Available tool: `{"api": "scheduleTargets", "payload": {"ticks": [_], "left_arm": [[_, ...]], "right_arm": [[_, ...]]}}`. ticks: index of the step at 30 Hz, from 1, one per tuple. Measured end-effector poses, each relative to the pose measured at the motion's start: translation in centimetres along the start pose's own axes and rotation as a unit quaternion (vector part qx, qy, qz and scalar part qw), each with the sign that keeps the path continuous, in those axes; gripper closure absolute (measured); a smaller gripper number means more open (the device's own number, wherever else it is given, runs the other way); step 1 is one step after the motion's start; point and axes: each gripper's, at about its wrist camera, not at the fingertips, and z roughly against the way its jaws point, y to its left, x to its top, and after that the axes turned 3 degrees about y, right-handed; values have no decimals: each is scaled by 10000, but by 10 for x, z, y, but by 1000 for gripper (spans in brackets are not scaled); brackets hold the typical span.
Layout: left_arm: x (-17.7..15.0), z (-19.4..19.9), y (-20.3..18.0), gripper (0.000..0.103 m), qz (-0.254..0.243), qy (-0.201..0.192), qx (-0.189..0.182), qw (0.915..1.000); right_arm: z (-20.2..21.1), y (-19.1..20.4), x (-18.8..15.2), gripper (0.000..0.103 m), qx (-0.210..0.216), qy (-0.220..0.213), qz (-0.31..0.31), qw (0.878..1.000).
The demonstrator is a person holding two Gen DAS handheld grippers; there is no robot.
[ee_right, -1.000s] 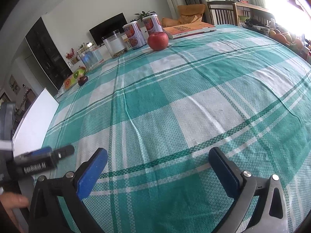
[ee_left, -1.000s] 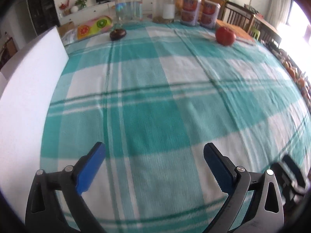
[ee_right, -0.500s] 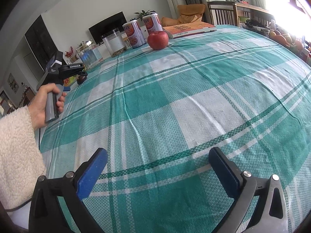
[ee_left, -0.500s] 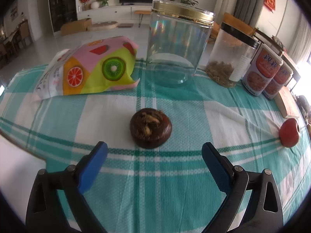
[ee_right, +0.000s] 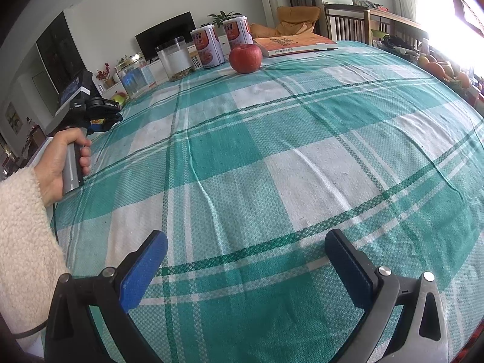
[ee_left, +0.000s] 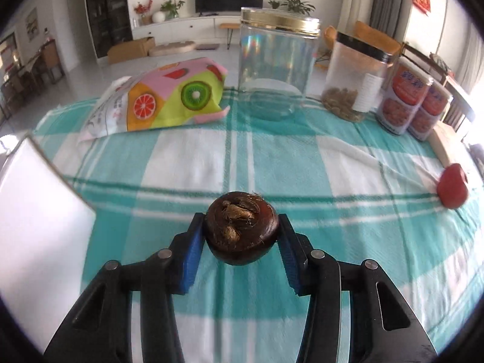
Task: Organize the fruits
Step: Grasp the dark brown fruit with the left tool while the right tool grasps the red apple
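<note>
My left gripper (ee_left: pixel 241 236) is shut on a dark brown round fruit (ee_left: pixel 241 232), its blue pads pressed on both sides, over the teal plaid tablecloth (ee_left: pixel 187 163). A red apple (ee_left: pixel 451 187) lies at the right edge of the left wrist view and shows far back in the right wrist view (ee_right: pixel 245 58). My right gripper (ee_right: pixel 246 267) is open and empty above the cloth near the front. The left gripper (ee_right: pixel 104 118) in a person's hand shows at far left there.
A white board (ee_left: pixel 36 211) lies at the left. At the back stand an empty clear jar with a gold lid (ee_left: pixel 276 66), a jar with some contents (ee_left: pixel 354 78), two red cans (ee_left: pixel 405 103) and a colourful fruit-print bag (ee_left: pixel 163 96). An orange book (ee_right: pixel 293 44) lies behind the apple.
My left gripper moved forward to the brown fruit, closed on it and drew it back from the bag and jar. The right gripper has stayed still and open.
</note>
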Motion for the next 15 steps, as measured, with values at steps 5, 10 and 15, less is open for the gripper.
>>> {"api": "scheduleTargets", "payload": {"ticks": [5, 10, 15], "left_arm": [[-71, 74, -29, 54, -376, 111, -605, 9974], [-154, 114, -45, 54, -858, 368, -884, 9917], [-193, 115, -44, 45, -1147, 121, -546, 9918]], "right_arm": [[3, -5, -1, 0, 153, -61, -102, 9998], [6, -11, -2, 0, 355, -139, -221, 9990], [8, -12, -2, 0, 423, -175, -262, 9986]]}}
